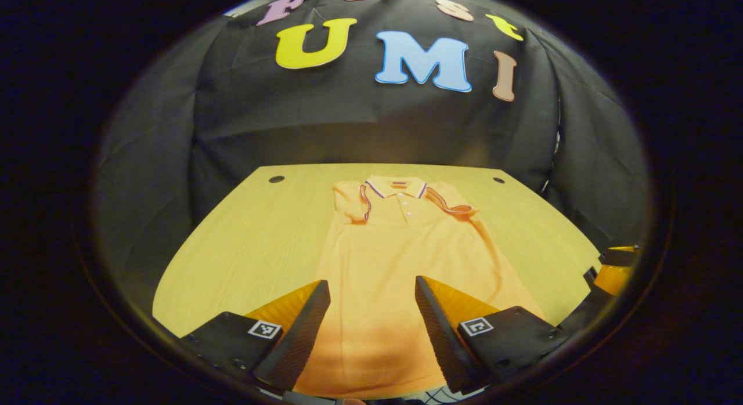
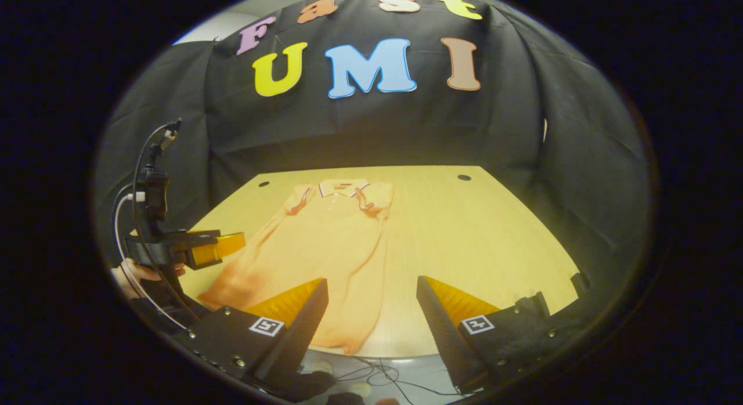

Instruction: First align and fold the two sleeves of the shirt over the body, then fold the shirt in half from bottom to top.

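Tools [image 1: 371, 312] [image 2: 371, 312] spread above shirt [image 1: 395, 248]

Left tool [image 1: 371, 321] jaws wide apart, right tool [image 2: 371, 321] likewise; both apparently empty.

One shirt [image 1: 400, 260]; one table [image 1: 244, 242] with two holes; two tongs [image 1: 371, 329] [image 2: 371, 329]

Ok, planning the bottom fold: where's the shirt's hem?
In the left gripper view, the shirt's hem lies at the table's near edge, below the open left gripper.
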Tool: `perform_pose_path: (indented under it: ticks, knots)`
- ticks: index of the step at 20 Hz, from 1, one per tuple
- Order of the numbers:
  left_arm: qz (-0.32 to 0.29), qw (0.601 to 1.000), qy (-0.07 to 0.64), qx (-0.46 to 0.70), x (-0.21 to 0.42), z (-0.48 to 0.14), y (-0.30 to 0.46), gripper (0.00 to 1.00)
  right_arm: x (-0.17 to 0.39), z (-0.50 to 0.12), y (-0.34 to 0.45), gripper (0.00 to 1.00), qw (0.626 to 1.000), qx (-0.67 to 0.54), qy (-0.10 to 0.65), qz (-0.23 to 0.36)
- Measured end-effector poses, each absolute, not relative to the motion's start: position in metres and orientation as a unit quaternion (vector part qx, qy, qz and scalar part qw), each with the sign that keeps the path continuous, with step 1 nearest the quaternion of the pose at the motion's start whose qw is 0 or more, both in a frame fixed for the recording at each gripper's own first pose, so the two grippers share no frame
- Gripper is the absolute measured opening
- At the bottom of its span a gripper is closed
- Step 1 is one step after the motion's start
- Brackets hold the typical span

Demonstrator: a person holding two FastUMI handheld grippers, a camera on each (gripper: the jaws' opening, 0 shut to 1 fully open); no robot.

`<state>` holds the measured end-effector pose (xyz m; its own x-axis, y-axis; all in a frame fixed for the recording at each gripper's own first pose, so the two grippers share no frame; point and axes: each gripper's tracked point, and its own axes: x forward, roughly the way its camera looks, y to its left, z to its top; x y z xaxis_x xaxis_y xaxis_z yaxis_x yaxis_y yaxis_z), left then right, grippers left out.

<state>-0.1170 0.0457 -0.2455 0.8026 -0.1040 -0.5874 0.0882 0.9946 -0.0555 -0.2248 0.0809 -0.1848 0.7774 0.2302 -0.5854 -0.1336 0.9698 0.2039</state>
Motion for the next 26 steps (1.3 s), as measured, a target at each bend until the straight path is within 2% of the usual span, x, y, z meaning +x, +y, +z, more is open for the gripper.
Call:
perform_pose_path:
  ticks: [16, 26]
  knots:
    - [-0.088, 0.927, 0.365, 0.022, -0.219, -0.306, 0.096, 0.95, -0.255, -0.272, 0.126, 0.96, 0.898, 0.06, 0.428, 0.078]
    - [-0.077, 0.919, 0.386, 0.015, -0.233, -0.333, 0.108, 0.96, -0.267, -0.302, 0.133, 0.95, 0.883, 0.052, 0.461, 0.072]
